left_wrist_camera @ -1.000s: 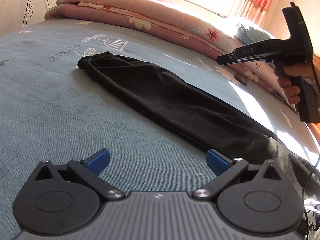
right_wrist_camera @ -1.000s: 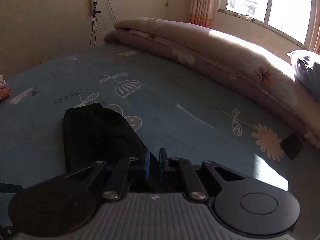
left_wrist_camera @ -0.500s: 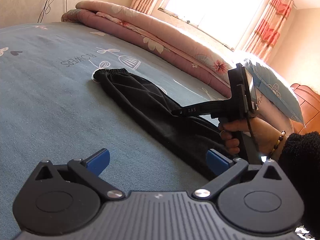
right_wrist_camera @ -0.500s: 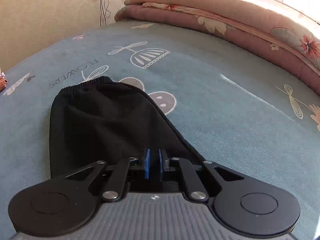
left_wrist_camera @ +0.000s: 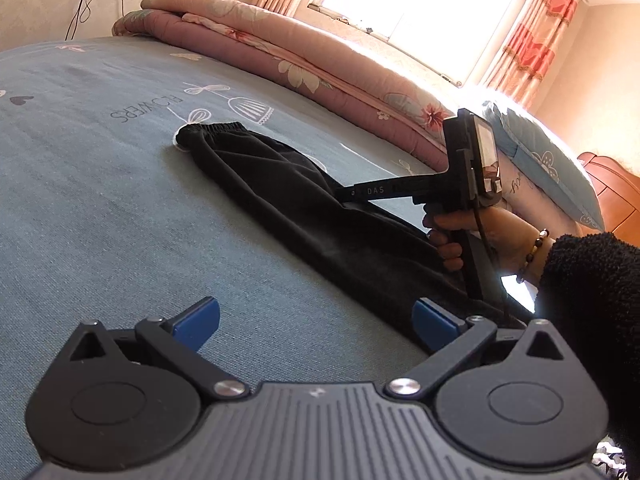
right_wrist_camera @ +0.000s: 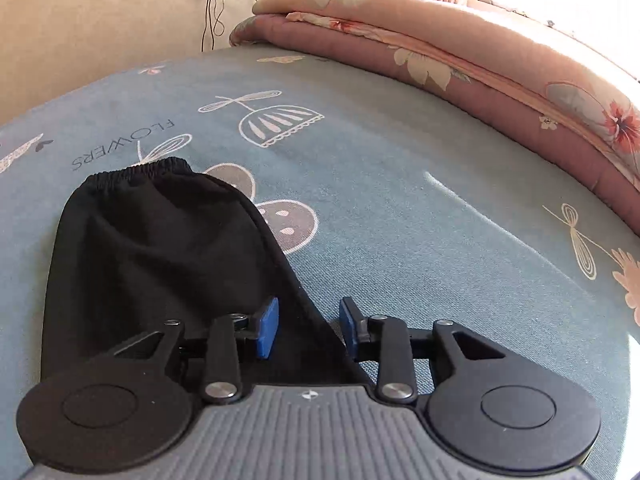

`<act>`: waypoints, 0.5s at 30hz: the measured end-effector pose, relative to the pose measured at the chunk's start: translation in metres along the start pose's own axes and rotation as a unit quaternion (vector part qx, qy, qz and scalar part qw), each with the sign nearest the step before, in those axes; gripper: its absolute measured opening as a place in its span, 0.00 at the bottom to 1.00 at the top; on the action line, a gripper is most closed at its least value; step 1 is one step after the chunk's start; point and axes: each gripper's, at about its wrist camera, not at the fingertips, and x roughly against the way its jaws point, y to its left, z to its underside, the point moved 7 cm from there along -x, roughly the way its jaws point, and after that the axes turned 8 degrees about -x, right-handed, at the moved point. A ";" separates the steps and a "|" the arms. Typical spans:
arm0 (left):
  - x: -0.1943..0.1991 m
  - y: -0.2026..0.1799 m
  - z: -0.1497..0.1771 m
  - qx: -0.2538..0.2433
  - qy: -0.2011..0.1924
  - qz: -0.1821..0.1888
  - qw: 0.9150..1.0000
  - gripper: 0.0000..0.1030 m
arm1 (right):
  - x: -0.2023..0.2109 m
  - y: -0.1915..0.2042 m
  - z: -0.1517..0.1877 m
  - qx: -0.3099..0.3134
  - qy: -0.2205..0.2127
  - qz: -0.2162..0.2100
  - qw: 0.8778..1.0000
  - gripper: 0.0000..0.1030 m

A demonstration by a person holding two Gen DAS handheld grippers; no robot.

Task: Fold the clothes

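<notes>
I'm setting up a fold of the black trousers (right_wrist_camera: 160, 264), lying flat on the bed (right_wrist_camera: 400, 208), cuff toward 11 o'clock. My right gripper (right_wrist_camera: 308, 326) is opening over their right edge, pads not pressing. The left gripper (left_wrist_camera: 316, 318) gapes wide, empty. Next: pinch that edge. A second ago the right was shut and higher

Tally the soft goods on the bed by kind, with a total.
Black trousers: 1
Folded quilts: 2, the pink one stacked on the mauve one
Pillow: 1
Total: 4
</notes>
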 end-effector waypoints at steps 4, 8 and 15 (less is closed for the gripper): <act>-0.002 0.001 0.002 0.006 0.005 -0.001 1.000 0.99 | 0.001 0.010 0.000 0.038 -0.002 -0.003 0.999 0.03; -0.001 -0.001 0.003 0.000 0.005 -0.006 1.000 0.99 | -0.003 0.001 -0.008 0.027 -0.023 0.047 0.998 0.03; 0.000 -0.004 0.002 -0.009 0.008 -0.002 1.000 0.99 | 0.009 -0.006 -0.013 -0.023 -0.034 0.072 0.997 0.17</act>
